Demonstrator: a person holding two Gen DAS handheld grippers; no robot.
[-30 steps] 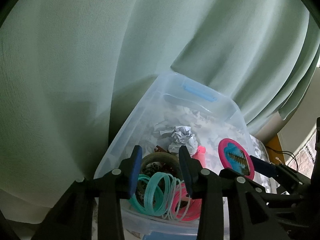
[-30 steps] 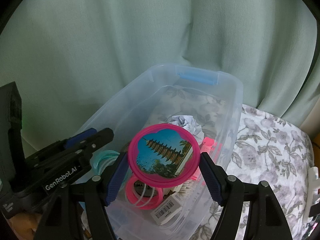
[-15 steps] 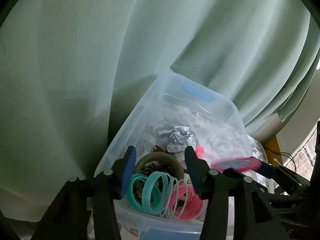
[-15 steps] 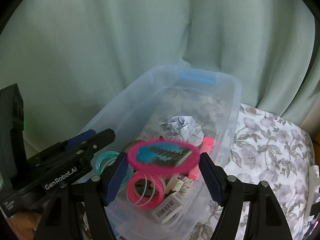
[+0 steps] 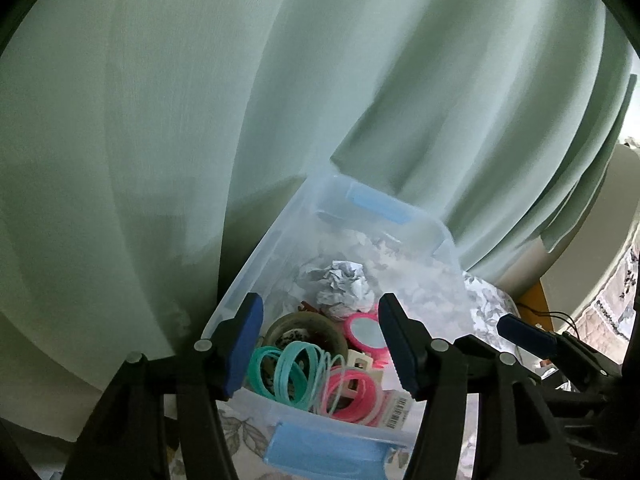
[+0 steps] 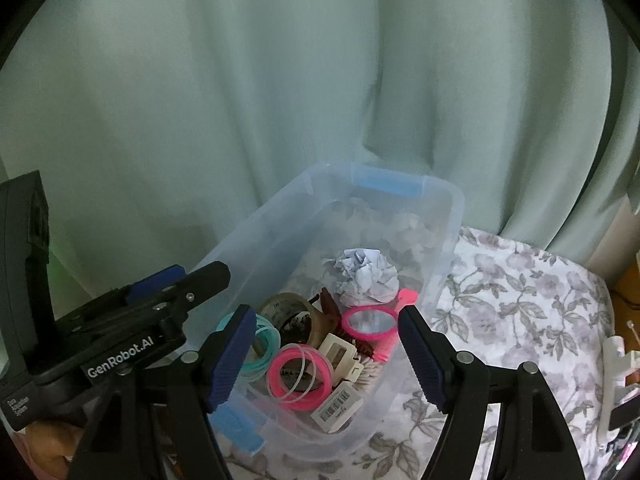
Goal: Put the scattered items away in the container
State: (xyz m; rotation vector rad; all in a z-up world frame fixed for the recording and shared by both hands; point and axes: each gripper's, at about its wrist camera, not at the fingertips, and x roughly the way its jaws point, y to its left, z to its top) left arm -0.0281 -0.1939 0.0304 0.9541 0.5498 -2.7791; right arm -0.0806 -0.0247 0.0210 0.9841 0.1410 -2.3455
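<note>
From my left wrist camera, my left gripper (image 5: pixel 320 340) is spread wide and holds nothing; it hangs over the near end of the clear plastic container (image 5: pixel 256 256). Inside the container I see a ball of crumpled paper (image 5: pixel 344 286), a brown tape roll (image 5: pixel 304 330), teal rings (image 5: pixel 288 368), pink rings (image 5: pixel 352 394) and a small pink mirror (image 5: pixel 366 330) that lies flat, glass side up. A green curtain (image 5: pixel 200 100) hangs behind the container.

From my right wrist camera, my right gripper (image 6: pixel 326 354) is also spread open and empty, above the same container (image 6: pixel 452 216). The pink mirror (image 6: pixel 369 322) lies in it just in front of the crumpled paper (image 6: pixel 366 276), beside the tape roll (image 6: pixel 296 312). Near them are the pink rings (image 6: pixel 298 376), a cream hair clip (image 6: pixel 340 356) and a barcode tag (image 6: pixel 338 406). The container stands on a flowered cloth (image 6: pixel 520 300). My left gripper (image 6: pixel 176 280) shows at the left side, over the container's edge.
</note>
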